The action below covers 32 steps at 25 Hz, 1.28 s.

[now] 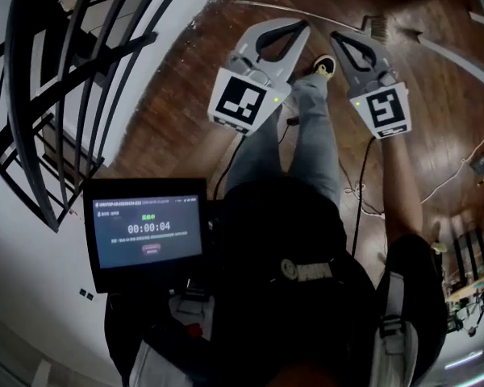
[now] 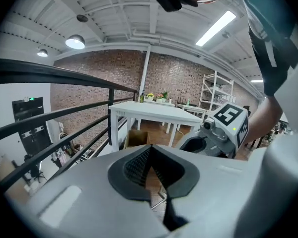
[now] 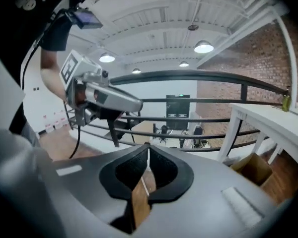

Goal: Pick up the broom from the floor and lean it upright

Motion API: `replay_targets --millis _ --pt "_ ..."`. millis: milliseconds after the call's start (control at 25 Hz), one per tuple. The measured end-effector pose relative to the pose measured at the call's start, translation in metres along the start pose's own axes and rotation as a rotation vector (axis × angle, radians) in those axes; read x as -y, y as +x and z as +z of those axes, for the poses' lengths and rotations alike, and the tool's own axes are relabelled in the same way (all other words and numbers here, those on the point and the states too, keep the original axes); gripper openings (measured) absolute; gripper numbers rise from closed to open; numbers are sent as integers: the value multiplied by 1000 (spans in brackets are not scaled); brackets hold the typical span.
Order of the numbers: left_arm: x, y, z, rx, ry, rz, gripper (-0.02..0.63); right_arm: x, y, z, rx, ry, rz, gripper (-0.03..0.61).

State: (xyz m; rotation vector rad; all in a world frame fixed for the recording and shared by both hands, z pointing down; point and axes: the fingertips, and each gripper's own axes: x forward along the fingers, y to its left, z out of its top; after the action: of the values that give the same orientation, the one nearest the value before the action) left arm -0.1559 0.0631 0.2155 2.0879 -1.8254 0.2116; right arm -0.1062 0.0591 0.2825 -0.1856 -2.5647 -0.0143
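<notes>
The broom lies on the dark wooden floor at the top of the head view, with its brush head [image 1: 377, 27] at the right and its thin pale handle [image 1: 298, 12] running off to the left. My left gripper [image 1: 303, 26] and right gripper [image 1: 337, 37] are held side by side above the floor, short of the broom, tips pointing toward it. Both are shut with nothing between the jaws. The left gripper [image 2: 149, 148] and the right gripper [image 3: 148, 146] show closed pads in their own views. The broom appears in neither gripper view.
A black metal railing [image 1: 56, 95] curves along the left. A white table [image 2: 154, 112] with a cardboard box [image 2: 136, 139] under it stands ahead. The person's legs and shoe [image 1: 324, 65] are below the grippers, a lit screen [image 1: 149, 232] at the chest, and cables [image 1: 468, 164] lie at right.
</notes>
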Motion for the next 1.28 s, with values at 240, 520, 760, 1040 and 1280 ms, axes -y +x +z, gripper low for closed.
replay_targets --millis 240,520,760,1040,1280 --pt "-65 39 -92 -83 -34 92 18 17 113 -143 -250 -235 110 152" --pt "-112 120 -284 -135 -11 20 83 28 270 -378 -484 -246 190 189" --pt "-130 154 -379 -166 -12 30 92 18 351 -513 -579 -254 224 193" --pt "-133 194 -391 -22 -41 55 92 24 376 -641 -792 -347 263 187" --pt "-137 156 -410 -171 -69 41 89 -7 390 -640 -828 -316 302 80"
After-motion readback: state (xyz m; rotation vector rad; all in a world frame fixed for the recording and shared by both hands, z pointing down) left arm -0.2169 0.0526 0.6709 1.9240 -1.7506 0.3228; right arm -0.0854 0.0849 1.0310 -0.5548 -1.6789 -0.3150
